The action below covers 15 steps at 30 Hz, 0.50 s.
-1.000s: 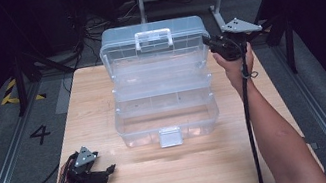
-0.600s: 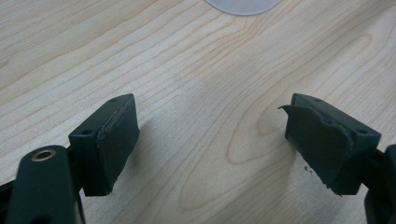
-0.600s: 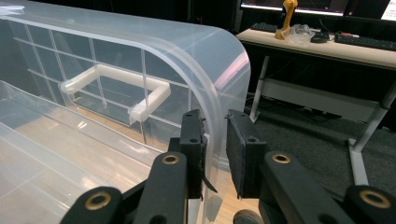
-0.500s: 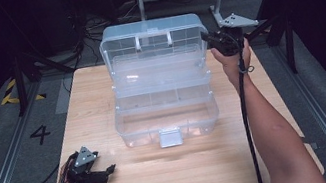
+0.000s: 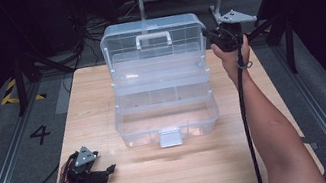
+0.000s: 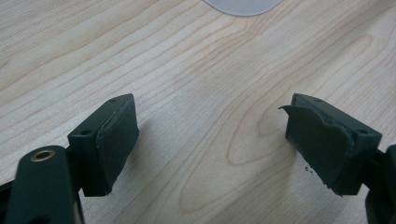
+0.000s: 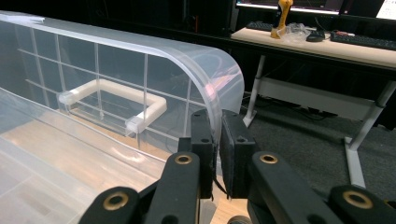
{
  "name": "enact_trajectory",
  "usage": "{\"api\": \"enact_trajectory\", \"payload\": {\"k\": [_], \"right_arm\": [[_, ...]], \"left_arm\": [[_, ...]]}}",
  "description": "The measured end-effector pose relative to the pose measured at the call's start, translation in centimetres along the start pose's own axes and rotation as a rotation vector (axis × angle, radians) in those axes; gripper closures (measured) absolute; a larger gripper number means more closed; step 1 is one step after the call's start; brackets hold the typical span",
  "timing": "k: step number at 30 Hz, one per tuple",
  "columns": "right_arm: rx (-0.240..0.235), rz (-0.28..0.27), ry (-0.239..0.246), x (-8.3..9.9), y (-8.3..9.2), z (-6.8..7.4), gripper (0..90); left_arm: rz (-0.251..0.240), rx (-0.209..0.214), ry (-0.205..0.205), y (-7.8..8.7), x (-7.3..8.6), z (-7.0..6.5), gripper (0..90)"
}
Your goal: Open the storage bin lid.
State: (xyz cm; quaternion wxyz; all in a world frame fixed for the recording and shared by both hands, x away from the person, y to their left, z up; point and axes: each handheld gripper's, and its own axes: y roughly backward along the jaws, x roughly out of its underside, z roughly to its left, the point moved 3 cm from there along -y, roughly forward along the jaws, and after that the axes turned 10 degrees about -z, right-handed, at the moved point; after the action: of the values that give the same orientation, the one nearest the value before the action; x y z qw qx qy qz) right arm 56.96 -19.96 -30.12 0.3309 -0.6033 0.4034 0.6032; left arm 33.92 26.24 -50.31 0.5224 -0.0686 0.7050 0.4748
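Wooden table is carrying the clear plastic toolbox. Your right gripper has just been closing and is pinching its raised lid at the far right. Your left gripper is resting wide open, empty, near left.

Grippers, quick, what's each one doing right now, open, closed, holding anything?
Left gripper: open, holding nothing, low over the wooden table.
Right gripper: jaws have just been closing, now shut on the edge of the clear box lid.

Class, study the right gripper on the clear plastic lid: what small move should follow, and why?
Probably swing the clear plastic lid a little further back. The right gripper has just closed and pinches the lid's edge, the lid stands upright over the open tiered clear plastic box, and the left gripper rests open.
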Motion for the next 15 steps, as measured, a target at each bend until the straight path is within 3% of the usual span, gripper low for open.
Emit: {"api": "enact_trajectory", "payload": {"k": [15], "right_arm": [[0.003,0.034,-0.014,0.1,-1.9,-0.8,84.7]], "left_arm": [[-0.001,0.004,0.006,0.0,0.0,0.0,17.5]]}}
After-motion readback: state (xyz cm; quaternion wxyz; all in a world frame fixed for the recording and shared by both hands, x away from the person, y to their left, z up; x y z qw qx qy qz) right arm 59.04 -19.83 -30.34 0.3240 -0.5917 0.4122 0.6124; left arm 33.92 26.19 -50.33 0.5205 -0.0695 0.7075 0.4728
